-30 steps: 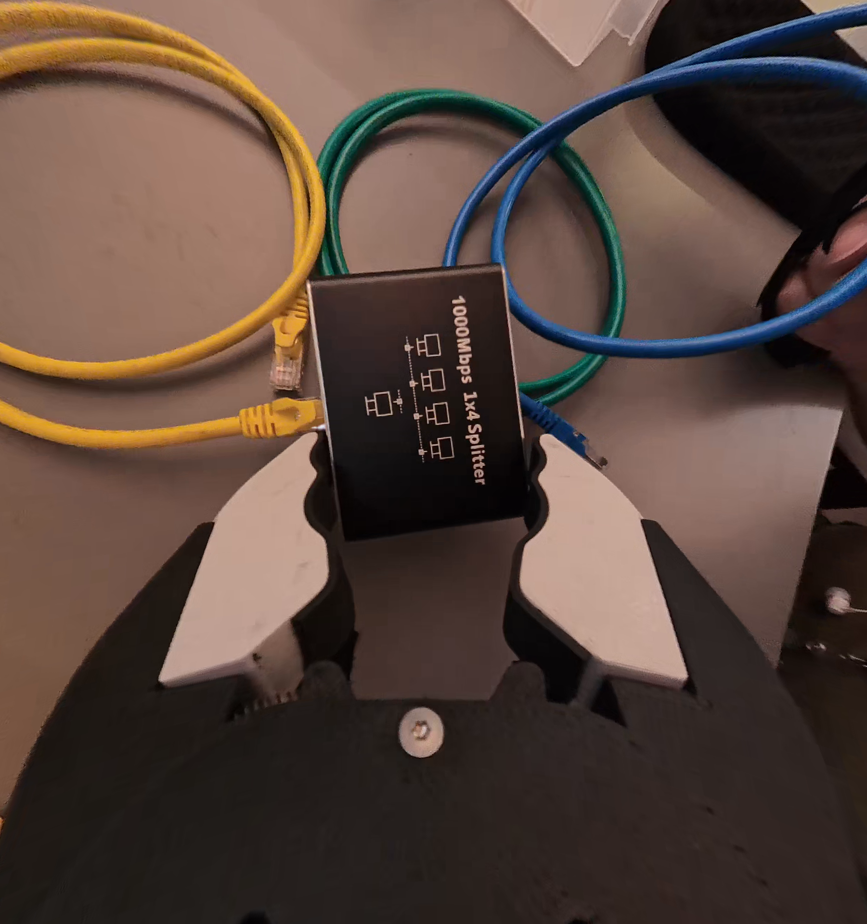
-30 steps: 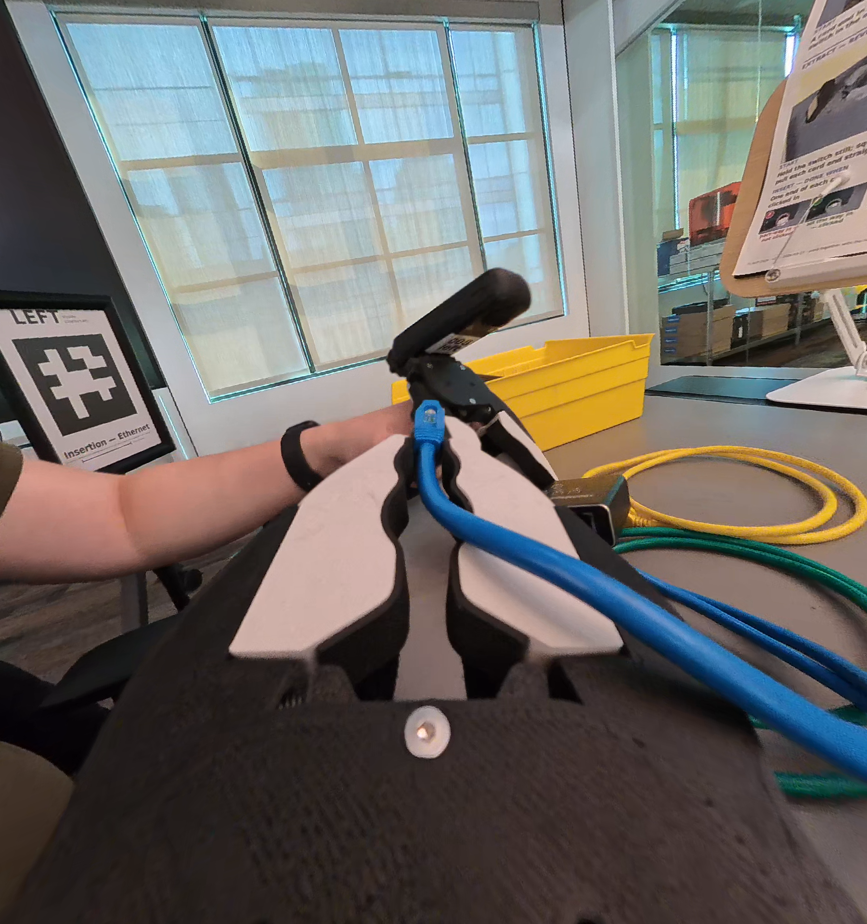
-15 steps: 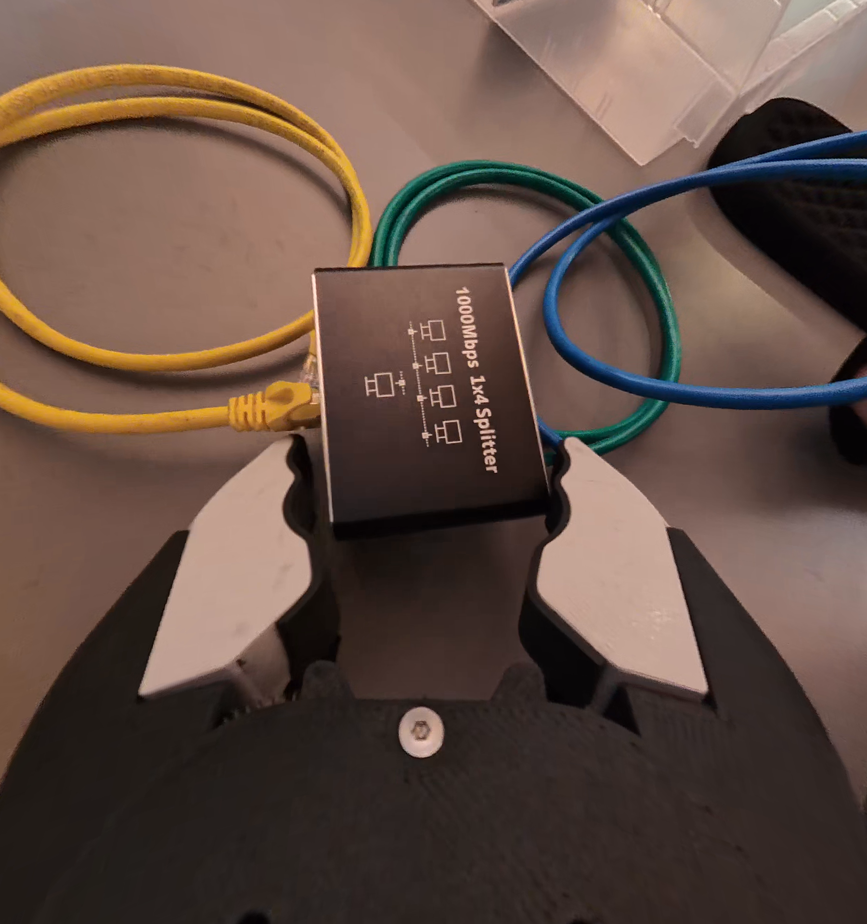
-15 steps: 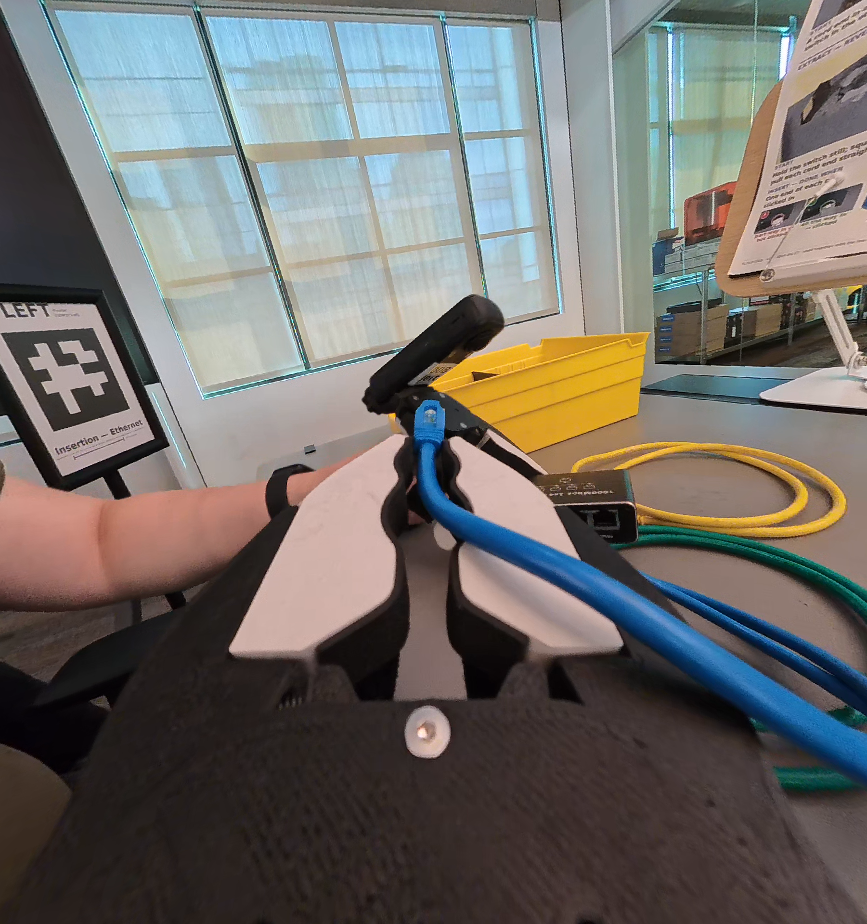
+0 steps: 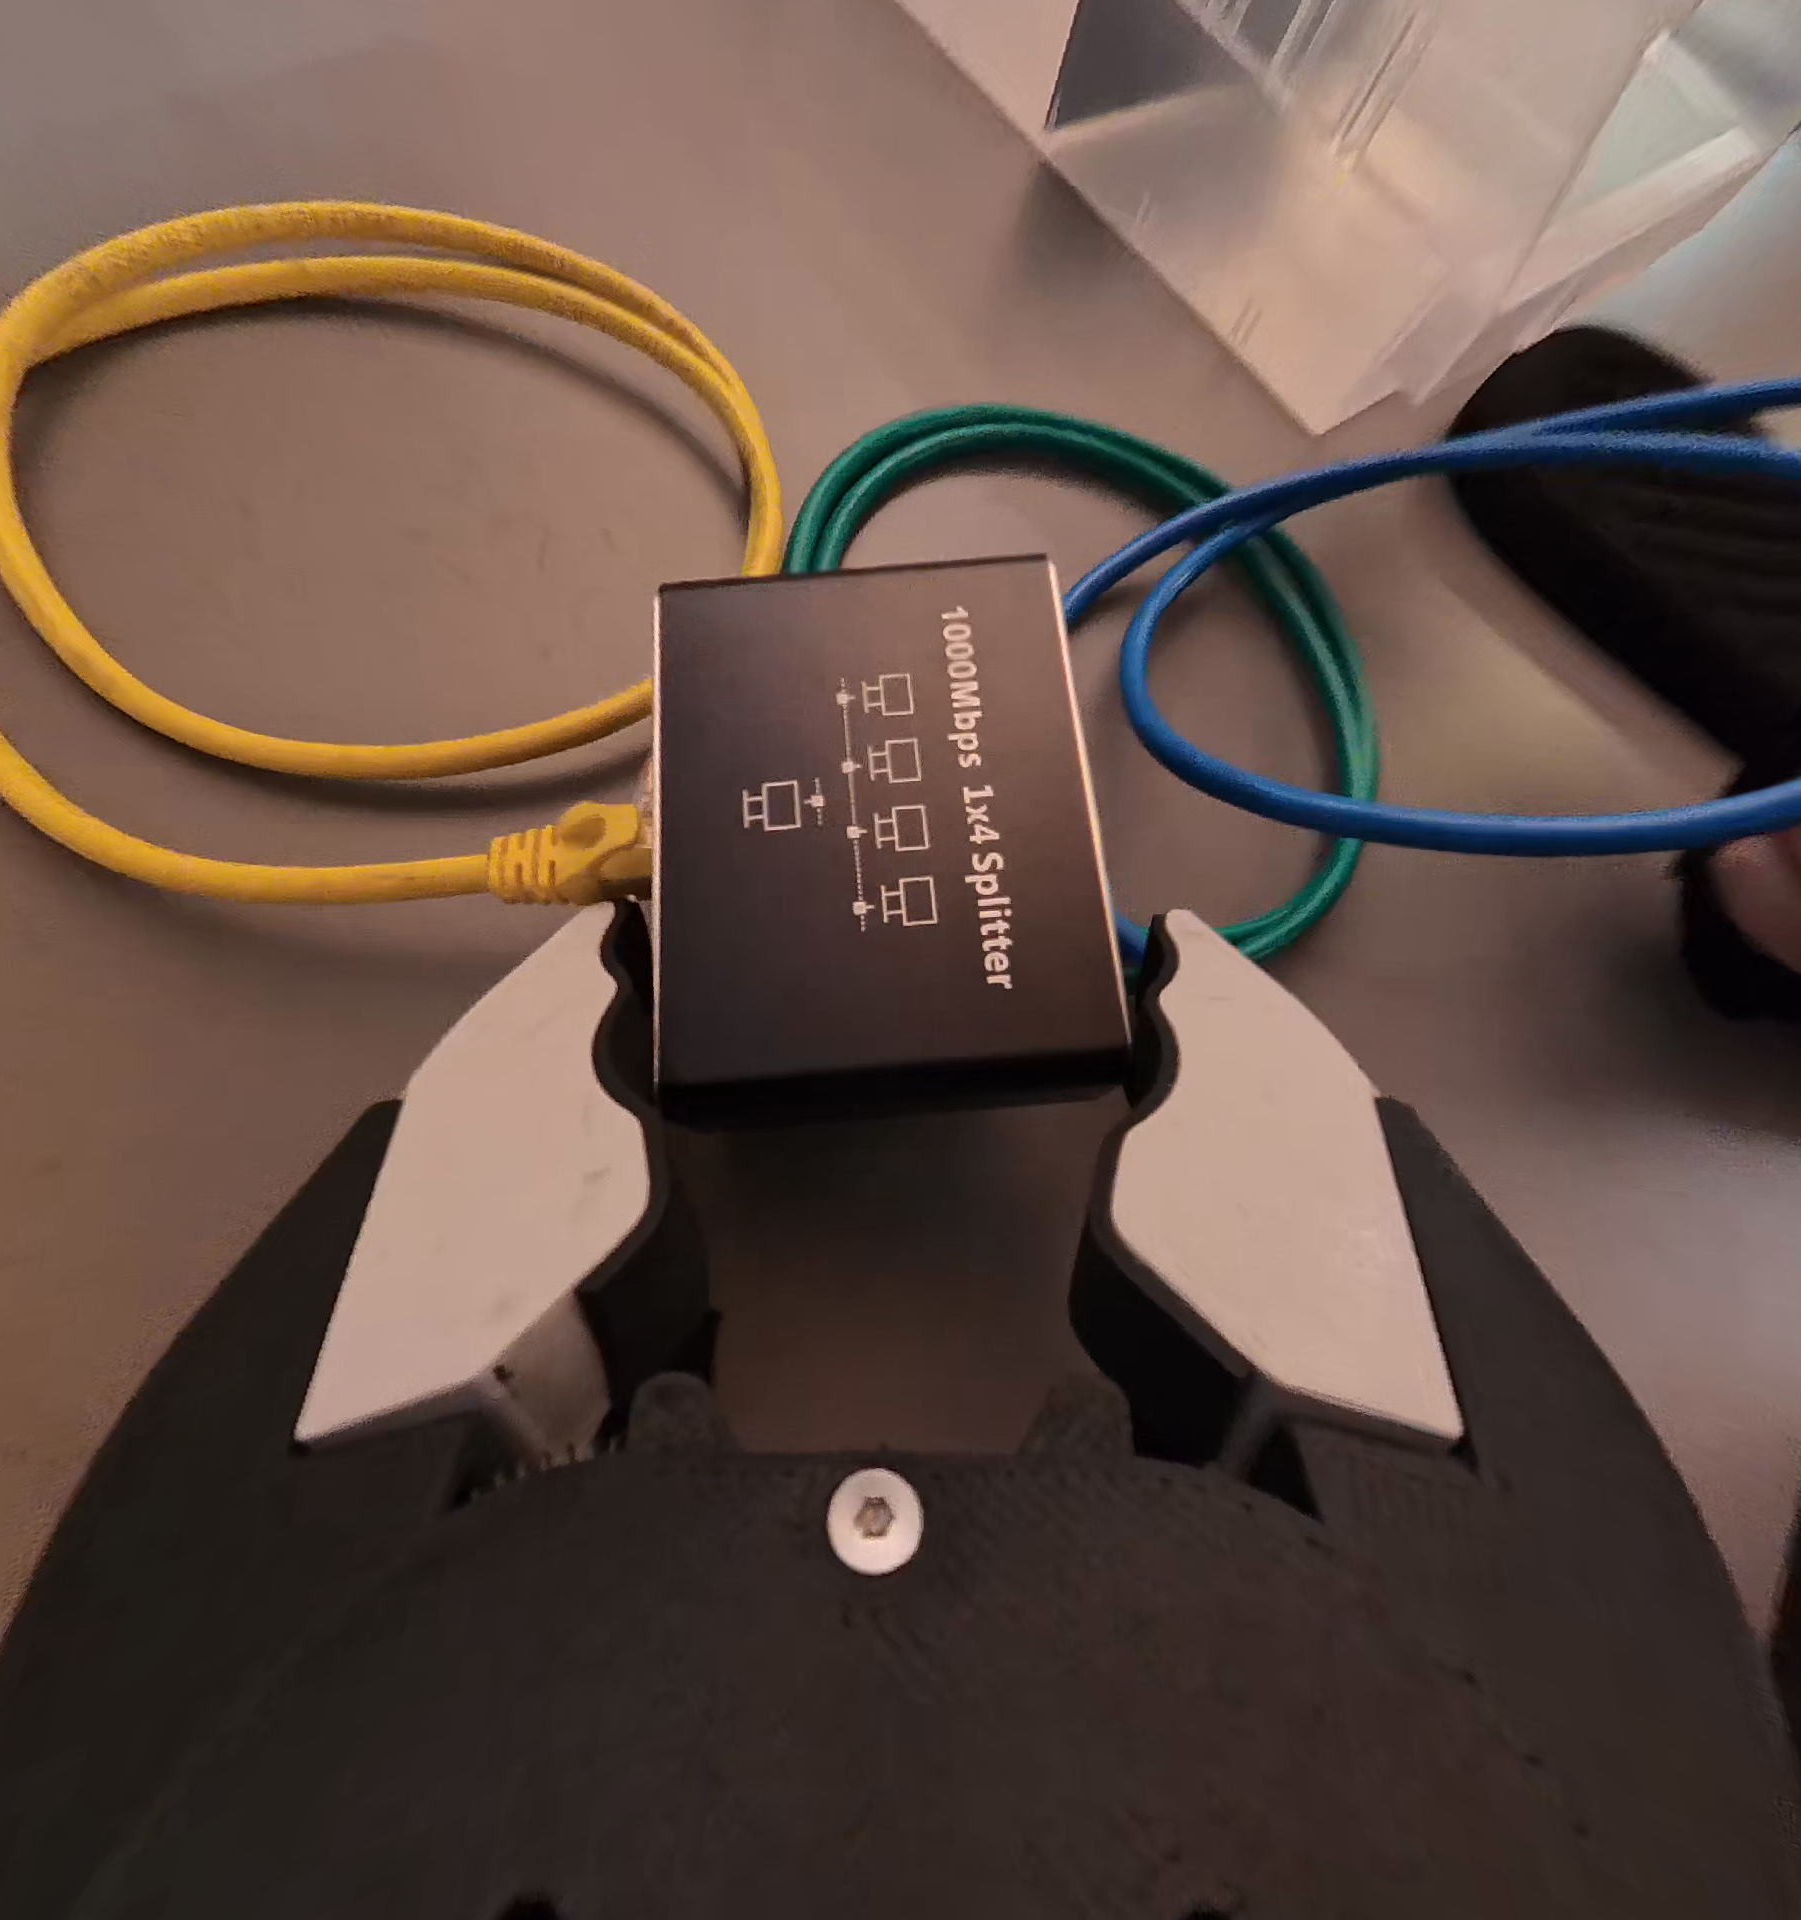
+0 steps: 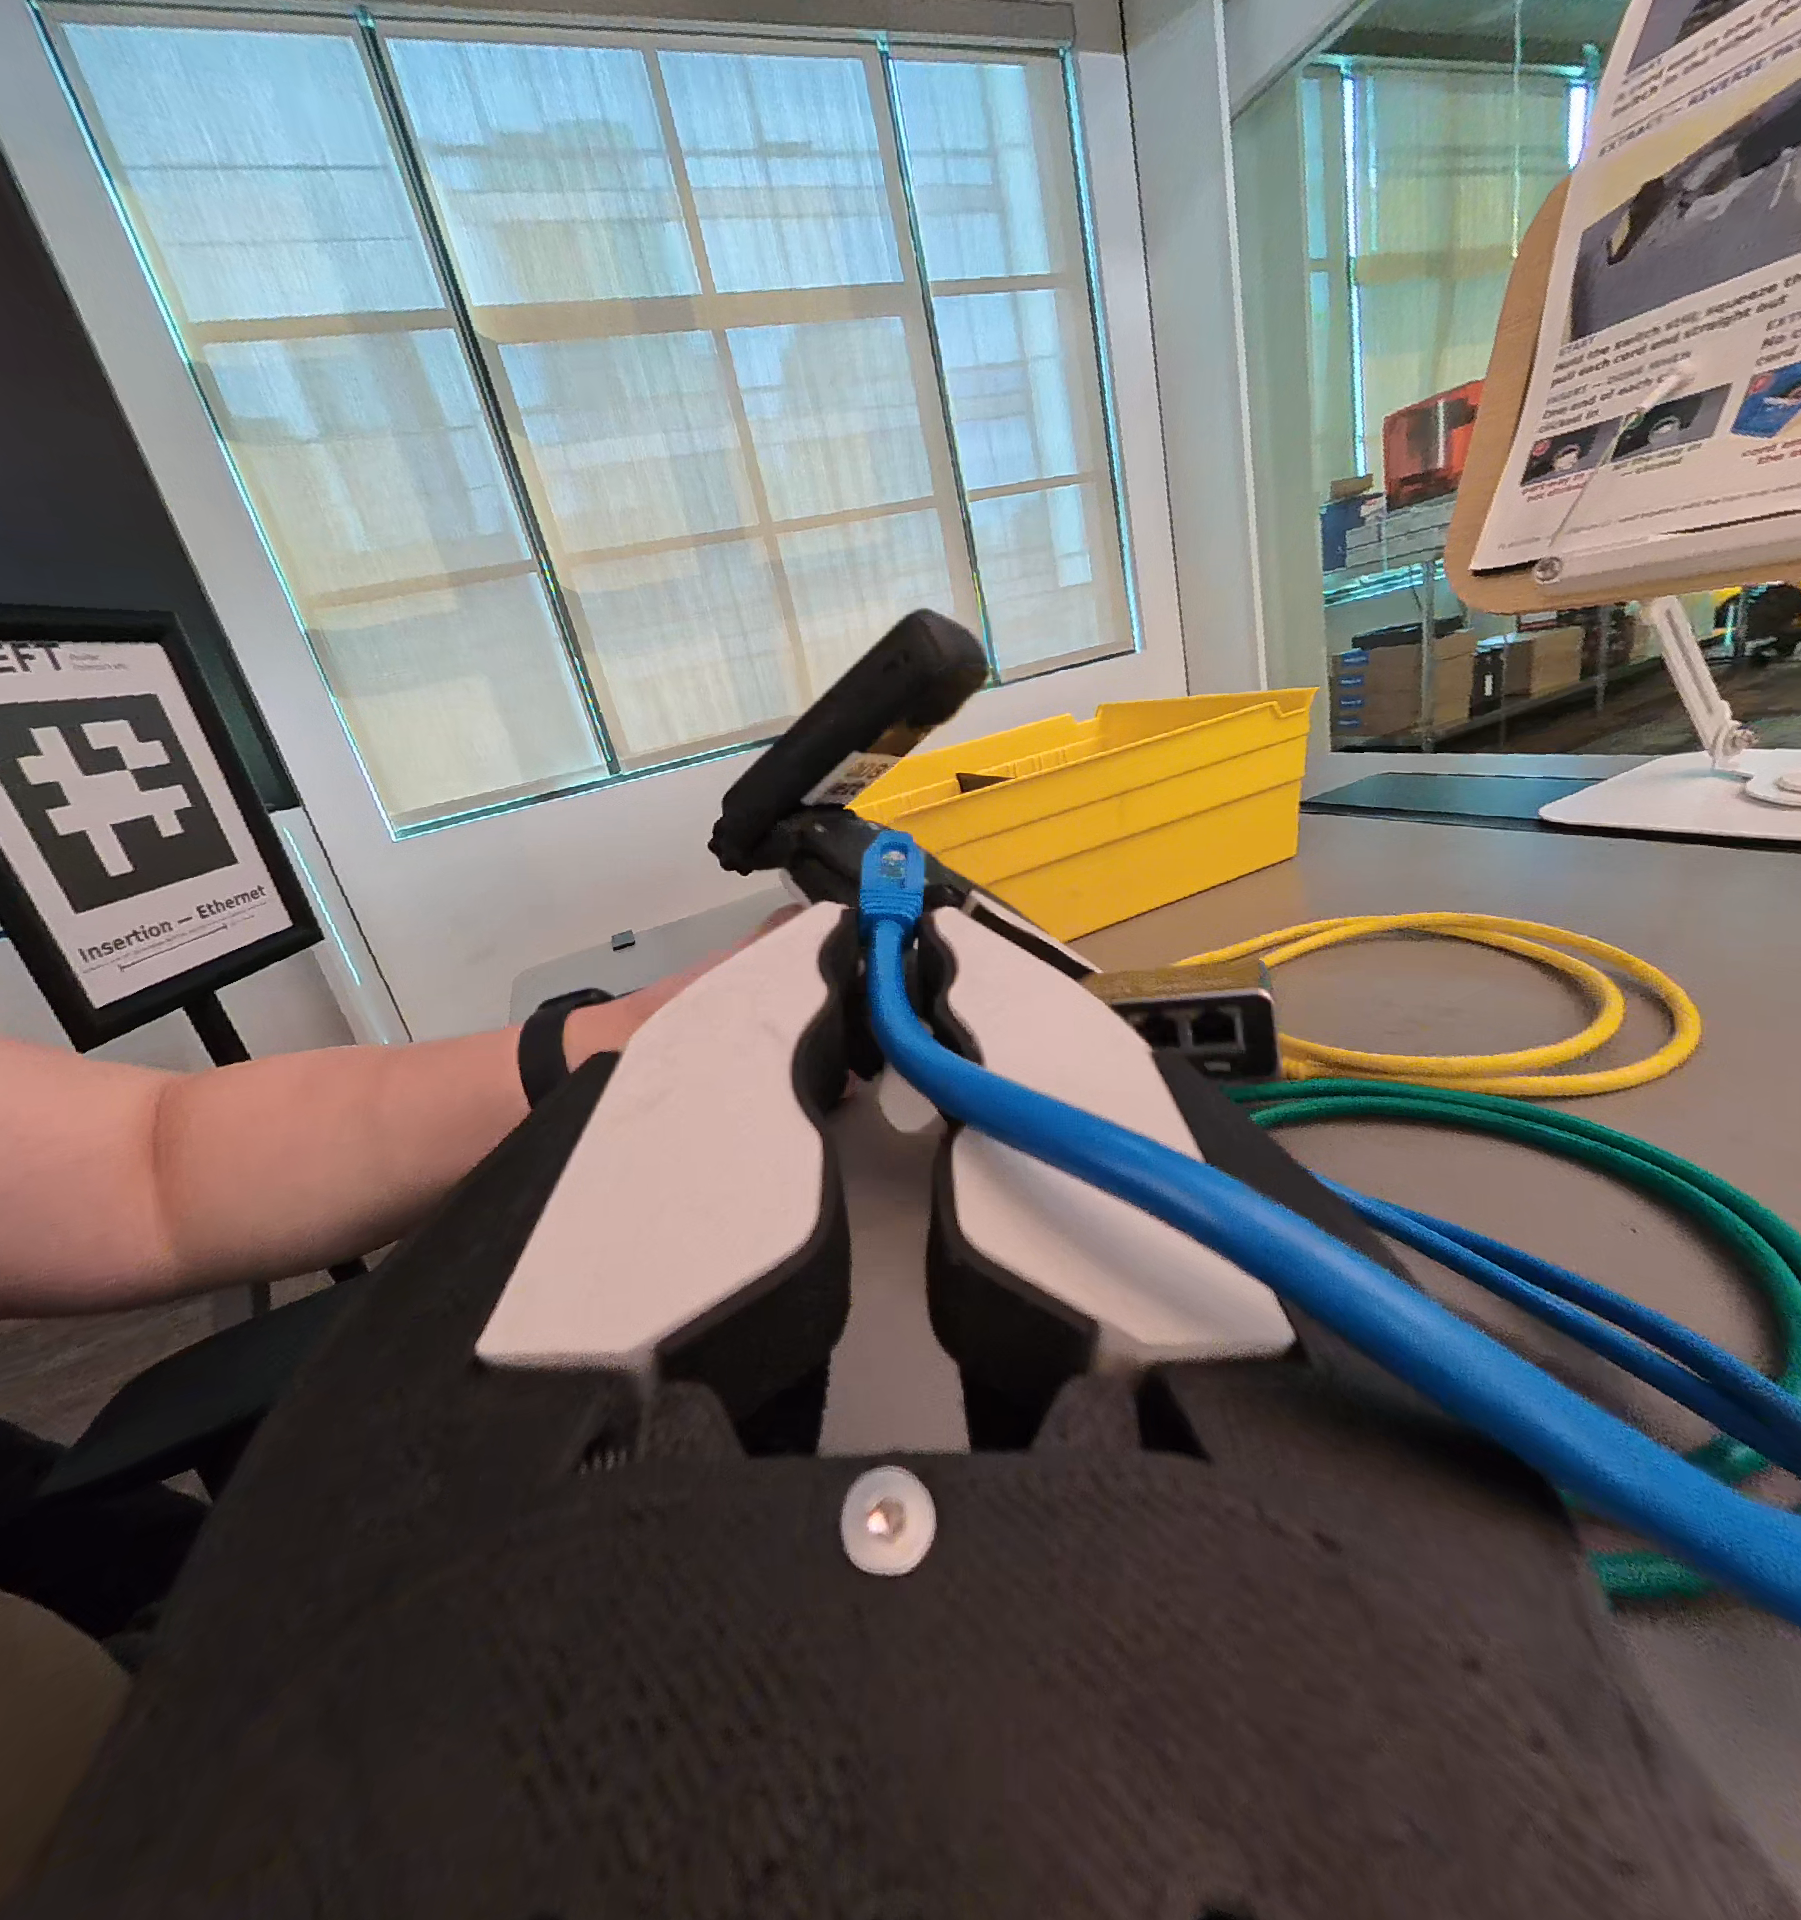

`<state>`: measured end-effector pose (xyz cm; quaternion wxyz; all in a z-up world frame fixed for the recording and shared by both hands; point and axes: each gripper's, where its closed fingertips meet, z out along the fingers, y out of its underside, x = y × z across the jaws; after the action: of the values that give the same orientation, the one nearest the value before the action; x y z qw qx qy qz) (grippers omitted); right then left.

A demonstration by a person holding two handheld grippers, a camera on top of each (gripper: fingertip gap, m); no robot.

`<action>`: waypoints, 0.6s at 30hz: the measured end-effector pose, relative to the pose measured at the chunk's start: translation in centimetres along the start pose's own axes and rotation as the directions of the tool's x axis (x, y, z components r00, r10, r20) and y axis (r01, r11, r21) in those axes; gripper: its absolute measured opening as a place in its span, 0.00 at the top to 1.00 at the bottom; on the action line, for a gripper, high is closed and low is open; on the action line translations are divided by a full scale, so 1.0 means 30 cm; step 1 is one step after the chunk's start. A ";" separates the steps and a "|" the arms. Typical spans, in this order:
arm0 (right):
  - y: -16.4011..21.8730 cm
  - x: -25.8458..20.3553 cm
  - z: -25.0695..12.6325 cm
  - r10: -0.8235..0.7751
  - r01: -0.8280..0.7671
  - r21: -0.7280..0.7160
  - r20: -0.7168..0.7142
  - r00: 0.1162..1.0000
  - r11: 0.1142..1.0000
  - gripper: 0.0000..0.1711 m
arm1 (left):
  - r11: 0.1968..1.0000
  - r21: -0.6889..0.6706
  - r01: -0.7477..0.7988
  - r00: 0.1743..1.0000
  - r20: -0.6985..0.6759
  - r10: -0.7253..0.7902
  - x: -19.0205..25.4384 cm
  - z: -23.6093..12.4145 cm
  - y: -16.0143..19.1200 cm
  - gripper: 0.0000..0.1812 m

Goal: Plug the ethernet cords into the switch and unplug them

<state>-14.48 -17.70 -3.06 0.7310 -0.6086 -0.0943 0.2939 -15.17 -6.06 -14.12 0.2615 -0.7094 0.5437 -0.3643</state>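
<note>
My left gripper is shut on the black switch, holding its near end between both fingers on the grey table. A yellow cord lies coiled at its left, one yellow plug against the switch's left side. A green cord and a blue cord loop at its right. My right gripper is shut on the blue cord just behind its blue plug, which points up. The switch with its open ports shows beyond, held by the left gripper.
A clear plastic box stands at the far right of the table. A yellow bin sits at the table's back. A clipboard stand with a printed sheet is at the right. A person's forearm reaches in from the left.
The left gripper with the switch has shifted over the table, so the cords and clear box sit lower in its view. The right gripper still holds the blue plug; the switch's ports now face it more.
</note>
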 end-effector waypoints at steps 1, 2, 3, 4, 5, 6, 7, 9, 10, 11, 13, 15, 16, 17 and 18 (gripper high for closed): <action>0.000 0.005 -0.001 0.005 -0.005 0.001 -0.005 1.000 1.000 0.94 | 0.999 0.024 0.026 0.999 -0.027 -0.025 0.004 -0.011 -0.010 0.51; -0.002 0.007 -0.001 0.006 -0.006 0.003 -0.009 1.000 1.000 0.94 | 0.998 0.049 0.046 0.998 -0.054 -0.044 0.007 -0.023 -0.020 0.51; -0.003 0.010 -0.002 0.001 -0.001 0.004 -0.016 1.000 1.000 0.94 | 0.995 0.073 0.061 0.995 -0.087 -0.055 0.014 -0.035 -0.031 0.51; -0.004 0.013 -0.002 -0.010 0.010 0.004 -0.026 1.000 1.000 0.94 | 0.992 0.101 0.077 0.990 -0.123 -0.065 0.025 -0.048 -0.044 0.51; -0.007 0.016 -0.003 -0.027 0.028 0.006 -0.039 0.999 1.000 0.94 | 0.987 0.124 0.100 0.985 -0.154 -0.080 0.036 -0.061 -0.055 0.51; -0.011 0.020 -0.002 -0.051 0.051 0.007 -0.053 0.997 0.999 0.94 | 0.983 0.145 0.116 0.979 -0.184 -0.088 0.048 -0.073 -0.065 0.51; -0.013 0.028 0.000 -0.076 0.076 0.001 -0.078 0.994 0.997 0.94 | 0.978 0.167 0.126 0.975 -0.205 -0.090 0.058 -0.084 -0.073 0.51; -0.014 0.052 0.012 -0.127 0.125 -0.023 -0.137 0.982 0.992 0.94 | 0.972 0.193 0.131 0.973 -0.214 -0.088 0.071 -0.097 -0.080 0.51; -0.010 0.060 0.023 -0.159 0.153 -0.049 -0.158 0.975 0.987 0.94 | 0.971 0.201 0.127 0.973 -0.217 -0.082 0.078 -0.099 -0.082 0.51; -0.003 0.069 0.036 -0.195 0.183 -0.085 -0.177 0.965 0.980 0.94 | 0.971 0.207 0.124 0.973 -0.219 -0.078 0.083 -0.101 -0.083 0.51; 0.018 0.077 0.068 -0.284 0.255 -0.165 -0.190 0.940 0.953 0.94 | 0.969 0.215 0.124 0.969 -0.235 -0.072 0.093 -0.105 -0.087 0.51; 0.041 0.084 0.097 -0.374 0.325 -0.245 -0.191 0.907 0.913 0.94 | 0.969 0.213 0.125 0.967 -0.244 -0.071 0.097 -0.107 -0.084 0.51; 0.050 0.086 0.109 -0.413 0.356 -0.275 -0.187 0.891 0.893 0.94 | 0.970 0.212 0.123 0.967 -0.246 -0.069 0.098 -0.107 -0.081 0.51; 0.056 0.088 0.120 -0.443 0.380 -0.298 -0.184 0.877 0.876 0.94 | 0.969 0.213 0.122 0.966 -0.249 -0.067 0.100 -0.108 -0.081 0.51; 0.062 0.092 0.129 -0.465 0.395 -0.317 -0.187 0.865 0.862 0.94 | 0.969 0.216 0.121 0.965 -0.255 -0.064 0.103 -0.110 -0.082 0.51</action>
<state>-14.75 -12.80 -4.48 0.6949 -0.6977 -0.1722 0.0251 -15.96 -8.29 -9.54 0.2546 -0.6485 0.4923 -0.5218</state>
